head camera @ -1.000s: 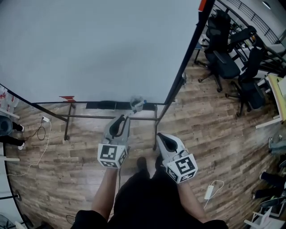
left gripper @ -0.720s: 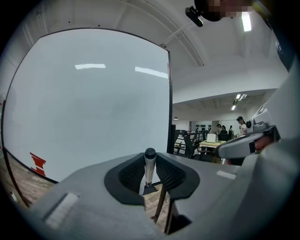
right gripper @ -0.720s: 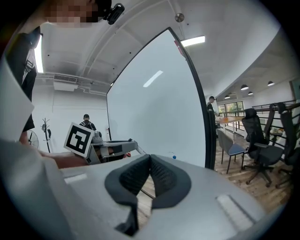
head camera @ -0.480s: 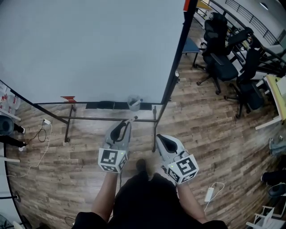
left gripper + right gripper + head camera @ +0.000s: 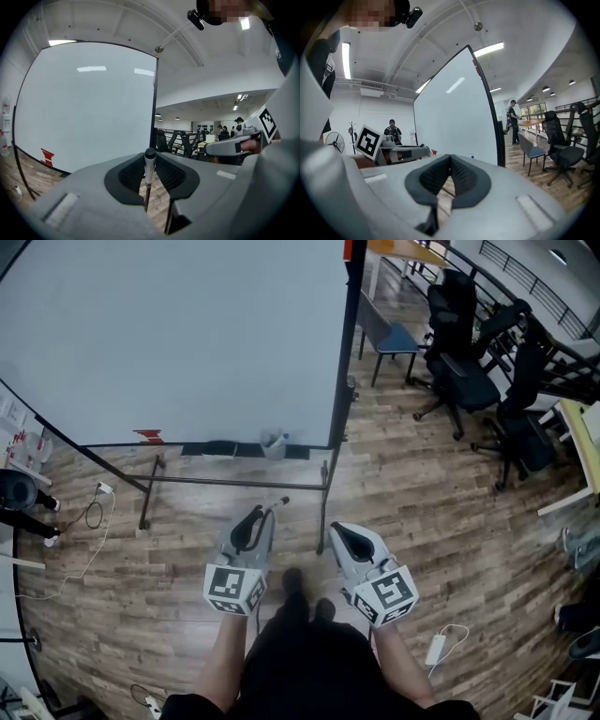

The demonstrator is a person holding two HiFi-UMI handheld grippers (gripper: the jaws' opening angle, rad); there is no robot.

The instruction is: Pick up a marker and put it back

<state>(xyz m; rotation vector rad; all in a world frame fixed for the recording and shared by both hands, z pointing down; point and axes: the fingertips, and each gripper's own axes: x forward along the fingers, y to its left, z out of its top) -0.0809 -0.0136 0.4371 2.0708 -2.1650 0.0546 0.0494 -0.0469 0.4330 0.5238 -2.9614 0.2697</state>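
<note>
Marker's out! A second ago the left gripper (image 5: pixel 262 514) had its tip right up at the cup (image 5: pixel 273 443) on the ledge of the whiteboard (image 5: pixel 187 334), and now it has pulled well clear of it, with bare wood floor (image 5: pixel 450 484) showing between the two. The marker (image 5: pixel 149 169) has come along: the left gripper view shows it standing upright between the jaws, both pads pressed on its barrel and its dark cap poking up above them. In the head view it juts out past the gripper's nose toward the board. The right gripper (image 5: pixel 334 527) has drifted back alongside, jaws closed on themselves with nothing between them, so it's along for the ride. The whole board sits further off in the head view than before, so the person looks to have stepped back as well. By my reading the pick-up half is done and the grip looks steady. What remains is the return: carry the marker back to the cup, line it up over the mouth and let go.
</note>
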